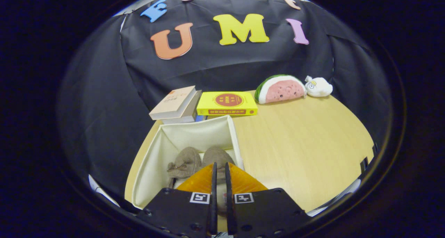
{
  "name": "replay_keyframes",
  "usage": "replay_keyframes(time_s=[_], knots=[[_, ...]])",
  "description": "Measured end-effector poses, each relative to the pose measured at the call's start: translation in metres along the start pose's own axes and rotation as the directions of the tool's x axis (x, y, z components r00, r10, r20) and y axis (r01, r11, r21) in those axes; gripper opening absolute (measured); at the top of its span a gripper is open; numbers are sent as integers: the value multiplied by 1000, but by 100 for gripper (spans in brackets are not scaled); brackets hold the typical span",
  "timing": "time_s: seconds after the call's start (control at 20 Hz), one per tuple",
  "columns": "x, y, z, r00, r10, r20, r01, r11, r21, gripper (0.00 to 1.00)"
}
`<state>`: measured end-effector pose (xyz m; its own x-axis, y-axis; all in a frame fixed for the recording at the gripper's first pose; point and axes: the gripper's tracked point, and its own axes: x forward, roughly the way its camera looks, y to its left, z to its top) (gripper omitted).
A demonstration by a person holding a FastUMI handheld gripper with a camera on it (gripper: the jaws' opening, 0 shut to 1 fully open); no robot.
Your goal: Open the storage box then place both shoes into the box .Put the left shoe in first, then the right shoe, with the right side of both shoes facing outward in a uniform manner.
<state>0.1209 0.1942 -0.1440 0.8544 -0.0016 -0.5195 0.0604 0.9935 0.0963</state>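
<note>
fingers [219, 182] near-closed over shoes [201, 159], heels hidden

Two shoes [200, 161] side by side in box [194, 132], books [208, 104] behind it.

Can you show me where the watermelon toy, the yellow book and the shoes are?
watermelon toy [281, 89], gripper view, pink face.
yellow book [227, 100], gripper view, top cover.
shoes [187, 161], gripper view, left one's upper, inside the box, at the hand-held gripper's fingertips.

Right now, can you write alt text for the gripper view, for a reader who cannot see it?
The gripper, fingers nearly closed on the right shoe, hangs over an open cream box holding two grey-brown shoes side by side. Beyond the box, on a wooden table, lie books, a watermelon plush and a white plush.
</note>
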Motion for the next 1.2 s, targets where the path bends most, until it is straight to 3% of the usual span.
replay_keyframes(time_s=[0.4,0.55,0.75,0.9,1.0,1.1,1.2], knots=[[-50,-29,29,979,42,201,-38,999,-26,13],[-83,-51,46,947,36,320,-10,997,-82,12],[-118,-81,55,889,15,457,28,996,-87,19],[-131,-90,50,882,54,468,-16,996,-84,33],[-132,-87,47,871,94,482,-50,993,-104,64],[-142,-102,45,858,63,509,-3,993,-118,96],[-151,-109,48,827,29,562,49,991,-124,95]])
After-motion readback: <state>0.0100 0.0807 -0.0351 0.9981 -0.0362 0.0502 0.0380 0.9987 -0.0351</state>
